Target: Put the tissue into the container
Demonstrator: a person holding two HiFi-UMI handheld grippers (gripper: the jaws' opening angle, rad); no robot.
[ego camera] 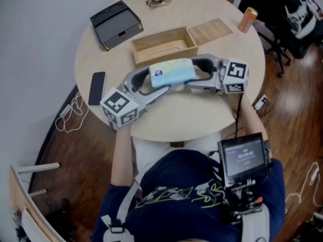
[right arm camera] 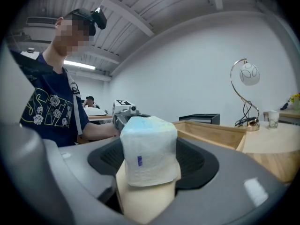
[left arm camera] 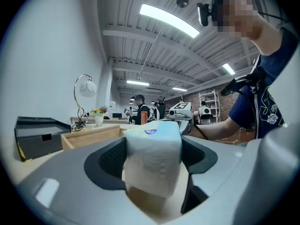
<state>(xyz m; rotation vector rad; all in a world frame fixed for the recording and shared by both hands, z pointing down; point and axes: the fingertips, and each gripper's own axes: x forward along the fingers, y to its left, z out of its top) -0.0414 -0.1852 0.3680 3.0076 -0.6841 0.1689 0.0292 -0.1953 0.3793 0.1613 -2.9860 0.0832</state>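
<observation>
Holding: left claw (ego camera: 153, 82) and right claw (ego camera: 196, 72) each pinch one end of the tissue pack (ego camera: 171, 72), centre frame, just below the wooden container (ego camera: 166, 52).
Risk: soft pack slips if the claws move unevenly, or snags the container's near wall.

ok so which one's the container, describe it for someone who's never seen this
On the round table, look just beyond the tissue pack. The container is the open box of pale wood, a flat board beside it, unlike the dark grey box on its other side.
</observation>
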